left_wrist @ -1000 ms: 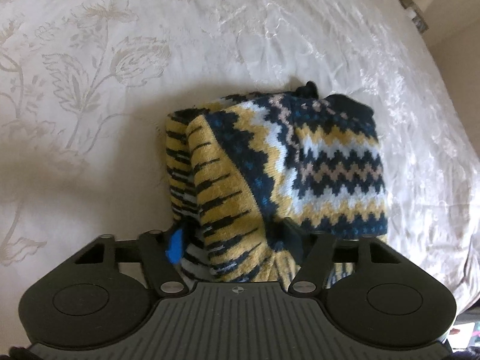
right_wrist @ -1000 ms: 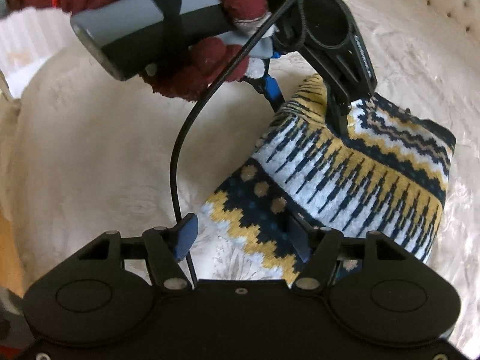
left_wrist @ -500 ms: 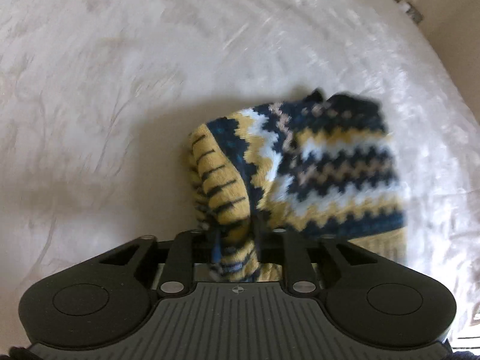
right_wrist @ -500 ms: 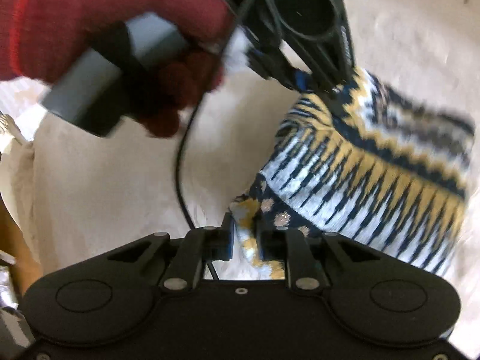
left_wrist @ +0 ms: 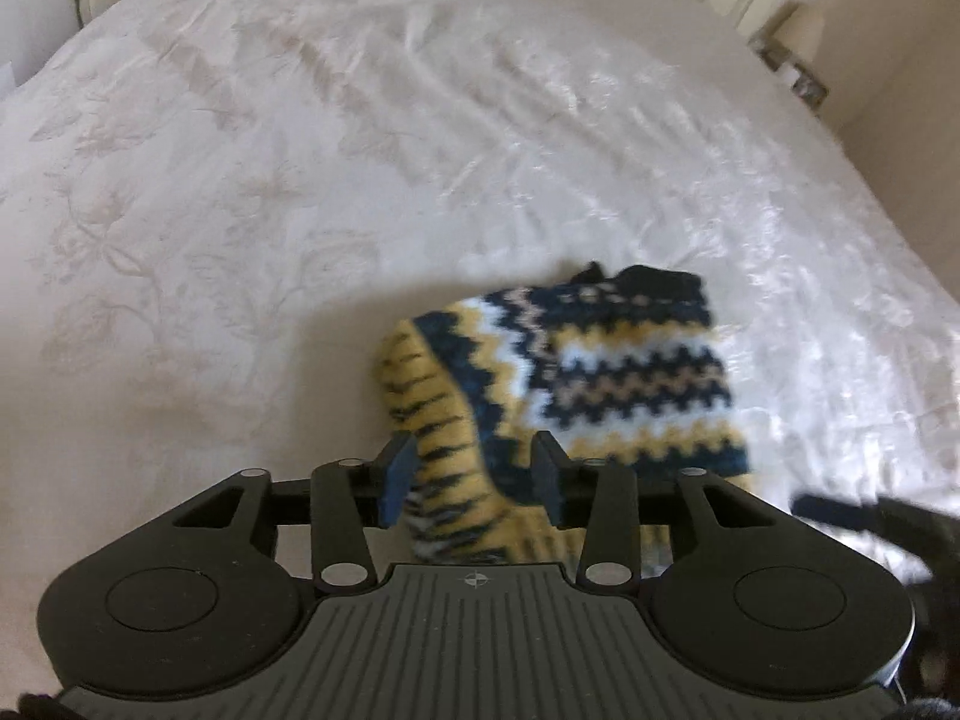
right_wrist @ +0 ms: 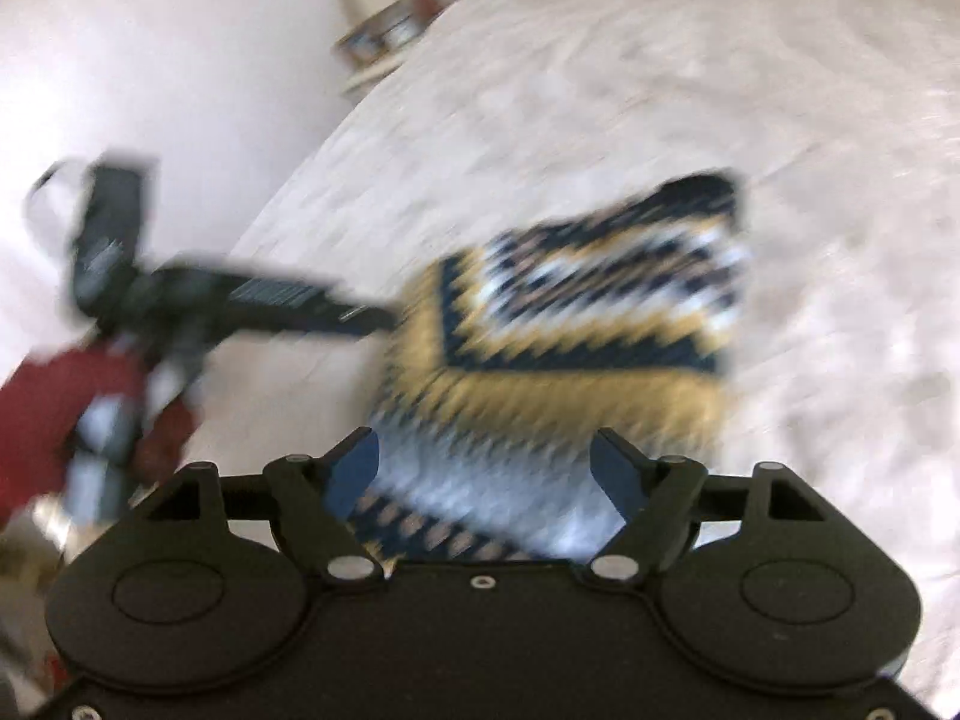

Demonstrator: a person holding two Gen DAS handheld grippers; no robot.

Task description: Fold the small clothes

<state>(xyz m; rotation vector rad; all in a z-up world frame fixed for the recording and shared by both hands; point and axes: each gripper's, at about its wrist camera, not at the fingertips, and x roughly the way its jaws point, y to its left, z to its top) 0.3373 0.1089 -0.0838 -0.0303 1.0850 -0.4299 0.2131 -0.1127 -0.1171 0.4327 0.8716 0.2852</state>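
Left wrist view: the folded knitted garment (left_wrist: pixel 576 384) is seen lying on the bedspread (left_wrist: pixel 300 180); the left gripper (left_wrist: pixel 474 477) has just been opening, its edge loosely between the jaws. Right wrist view, blurred: the right gripper (right_wrist: pixel 486 474), jaws just opened wide, is held above the garment, gripping nothing.

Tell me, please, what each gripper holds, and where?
Right gripper: nothing; its jaws, just opened, straddle the knitted garment. Left gripper: jaws just opening around the garment's striped folded edge; a grip cannot be told.
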